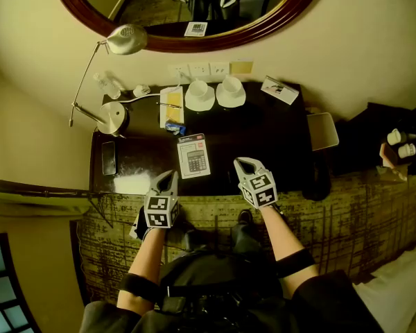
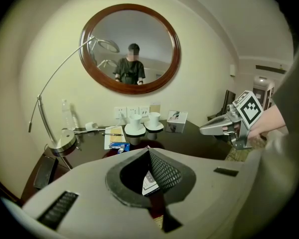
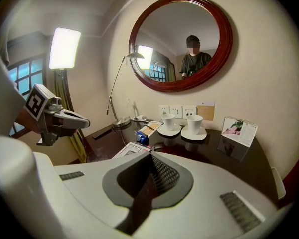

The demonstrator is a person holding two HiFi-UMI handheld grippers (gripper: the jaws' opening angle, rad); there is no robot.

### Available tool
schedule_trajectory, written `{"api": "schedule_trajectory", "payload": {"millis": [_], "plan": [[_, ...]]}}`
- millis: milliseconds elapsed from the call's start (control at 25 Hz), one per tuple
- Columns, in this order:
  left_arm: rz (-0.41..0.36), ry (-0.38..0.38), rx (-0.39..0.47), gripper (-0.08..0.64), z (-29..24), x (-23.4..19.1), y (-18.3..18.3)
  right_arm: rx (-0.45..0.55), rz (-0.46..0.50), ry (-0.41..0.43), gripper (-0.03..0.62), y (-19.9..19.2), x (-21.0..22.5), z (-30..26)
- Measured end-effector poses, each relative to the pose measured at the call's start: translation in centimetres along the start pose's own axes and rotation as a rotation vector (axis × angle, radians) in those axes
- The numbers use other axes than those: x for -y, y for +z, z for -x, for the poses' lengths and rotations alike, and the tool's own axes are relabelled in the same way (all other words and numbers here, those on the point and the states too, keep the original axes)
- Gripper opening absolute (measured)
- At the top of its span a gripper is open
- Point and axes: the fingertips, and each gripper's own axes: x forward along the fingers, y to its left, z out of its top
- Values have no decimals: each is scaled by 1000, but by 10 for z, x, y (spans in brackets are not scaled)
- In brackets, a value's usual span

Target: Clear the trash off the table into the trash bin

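Note:
On the dark table (image 1: pixel 263 141) lie a blue wrapper (image 1: pixel 174 127) beside a notepad, and a calculator in its red-and-white card pack (image 1: pixel 193 156). My left gripper (image 1: pixel 168 177) hovers over the table's front edge, just left of the pack, shut and empty. At the pack's right my right gripper (image 1: pixel 243 164) is also shut with nothing in it. In the left gripper view the closed jaws (image 2: pixel 148 151) point toward the wrapper (image 2: pixel 119 146). The right gripper view has its jaws (image 3: pixel 150 156) shut, the pack (image 3: pixel 129 150) just beyond them. A pale square bin (image 1: pixel 322 130) stands off the table's right end.
Two white cups on saucers (image 1: pixel 215 94), a card stand (image 1: pixel 279 89), a notepad with pen (image 1: pixel 171 104), a desk lamp (image 1: pixel 113 116), a bottle (image 1: pixel 107 85) and a dark phone (image 1: pixel 109 157) share the table. An oval mirror (image 1: pixel 187 19) hangs on the wall behind.

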Motion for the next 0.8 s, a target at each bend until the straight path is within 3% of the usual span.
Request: {"api": "schedule_trajectory", "payload": {"millis": [360,560,640,800], "plan": [[25,-5,-28,5,-3,0,-11,-34,-7,15,21,-12,-7,-2],[35,-26,-52,84,-6,0,-20,-68,24,35,34,-19,-15,-10],[39,-29,-57,148,-9,-2,-25,-84,35,49,37,-23,-19,-14],[49,-39,-86,220,-12,-6,-36,-116,52,89,132,-29,-30,-23]]}}
